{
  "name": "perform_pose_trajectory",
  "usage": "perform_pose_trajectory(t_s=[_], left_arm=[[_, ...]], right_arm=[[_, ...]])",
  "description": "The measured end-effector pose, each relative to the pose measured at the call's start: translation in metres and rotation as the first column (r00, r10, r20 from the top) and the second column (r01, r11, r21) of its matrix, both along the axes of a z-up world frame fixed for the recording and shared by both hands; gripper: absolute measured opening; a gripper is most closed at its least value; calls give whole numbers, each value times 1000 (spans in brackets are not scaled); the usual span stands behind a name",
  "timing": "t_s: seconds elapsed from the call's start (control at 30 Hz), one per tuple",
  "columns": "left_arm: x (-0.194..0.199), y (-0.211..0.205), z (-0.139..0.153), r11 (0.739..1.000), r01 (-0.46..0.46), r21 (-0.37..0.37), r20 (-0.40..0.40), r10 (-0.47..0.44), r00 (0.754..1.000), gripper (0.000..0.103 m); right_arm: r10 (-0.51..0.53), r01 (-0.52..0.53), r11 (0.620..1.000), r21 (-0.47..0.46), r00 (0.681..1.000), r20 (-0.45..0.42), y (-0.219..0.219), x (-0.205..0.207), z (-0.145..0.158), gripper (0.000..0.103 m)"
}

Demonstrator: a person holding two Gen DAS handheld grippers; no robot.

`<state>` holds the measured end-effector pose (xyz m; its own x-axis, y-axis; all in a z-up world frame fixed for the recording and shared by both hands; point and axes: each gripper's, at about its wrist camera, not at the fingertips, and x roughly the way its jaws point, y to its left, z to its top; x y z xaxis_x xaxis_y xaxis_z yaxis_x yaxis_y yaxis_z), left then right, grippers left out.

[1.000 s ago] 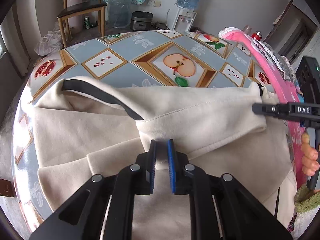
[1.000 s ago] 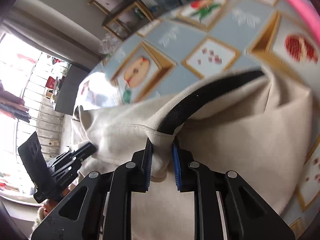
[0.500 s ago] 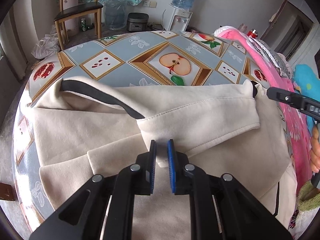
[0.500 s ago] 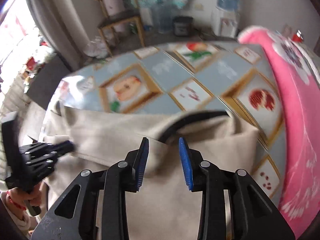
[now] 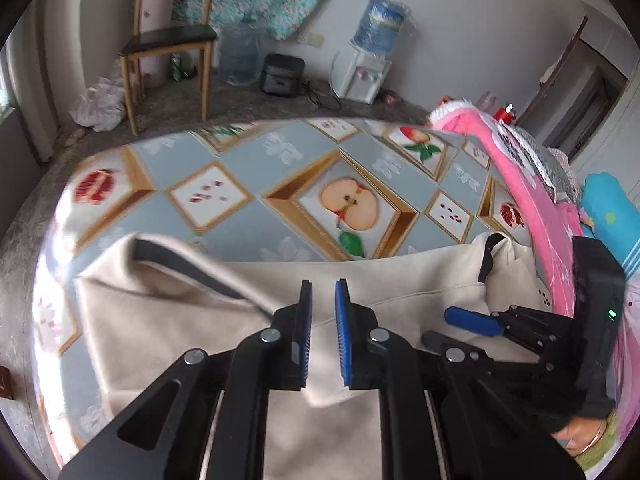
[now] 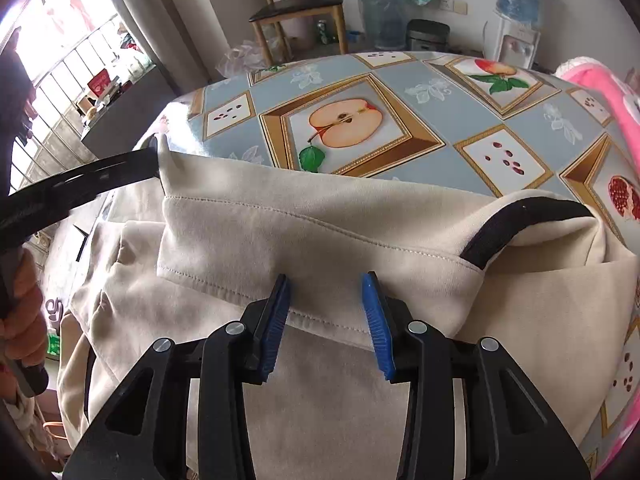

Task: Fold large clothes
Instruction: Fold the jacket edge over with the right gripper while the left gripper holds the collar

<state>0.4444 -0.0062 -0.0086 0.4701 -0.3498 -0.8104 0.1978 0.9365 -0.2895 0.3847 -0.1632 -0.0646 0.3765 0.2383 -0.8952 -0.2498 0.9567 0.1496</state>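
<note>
A large cream garment (image 5: 160, 320) with black trim (image 5: 192, 268) lies on the fruit-patterned tablecloth (image 5: 280, 168), its top part folded down toward me. It also fills the right wrist view (image 6: 320, 232), with black trim (image 6: 520, 220) at the right. My left gripper (image 5: 323, 308) hovers over the folded edge, jaws a little apart, holding nothing. My right gripper (image 6: 326, 304) is open and empty over the folded hem; it also shows in the left wrist view (image 5: 460, 328) at the right.
A pink blanket (image 5: 532, 200) lies along the table's right side. A wooden chair (image 5: 168, 40), water bottles (image 5: 240, 56), a rice cooker (image 5: 282, 74) and a water dispenser (image 5: 372, 52) stand on the floor behind the table. A window (image 6: 60, 80) is at the left.
Both grippers have let go of the folded garment edge and drawn back and up. The right gripper has swung in beside the left one. The fold now rests on the garment.
</note>
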Motion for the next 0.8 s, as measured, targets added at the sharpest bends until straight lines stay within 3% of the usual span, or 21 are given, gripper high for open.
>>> perform_pose_trajectory(t_s=[0.13, 0.33, 0.4, 0.6, 0.73, 0.8], left_arm=[[14, -13, -32, 996, 2, 91, -87, 6, 996, 11], [-2, 3, -35, 999, -24, 27, -59, 25, 998, 12], [-5, 3, -31, 998, -16, 58, -38, 18, 999, 12], [-10, -18, -11, 981, 35, 190, 75, -50, 996, 12], [-4, -34, -32, 952, 58, 300, 6, -63, 998, 12], [-8, -35, -36, 948, 48, 314, 31, -61, 998, 12]], right_arm=[[-53, 52, 998, 27, 997, 51, -12, 7, 18, 42], [-65, 65, 996, 54, 998, -5, -33, 16, -2, 41], [-67, 68, 997, 44, 998, -17, -32, 13, 4, 42], [-69, 61, 991, 122, 996, 62, -19, 16, 32, 48], [-60, 57, 995, 84, 998, 33, -1, 32, 9, 48], [-61, 60, 998, 37, 998, 21, 3, 33, -6, 48]])
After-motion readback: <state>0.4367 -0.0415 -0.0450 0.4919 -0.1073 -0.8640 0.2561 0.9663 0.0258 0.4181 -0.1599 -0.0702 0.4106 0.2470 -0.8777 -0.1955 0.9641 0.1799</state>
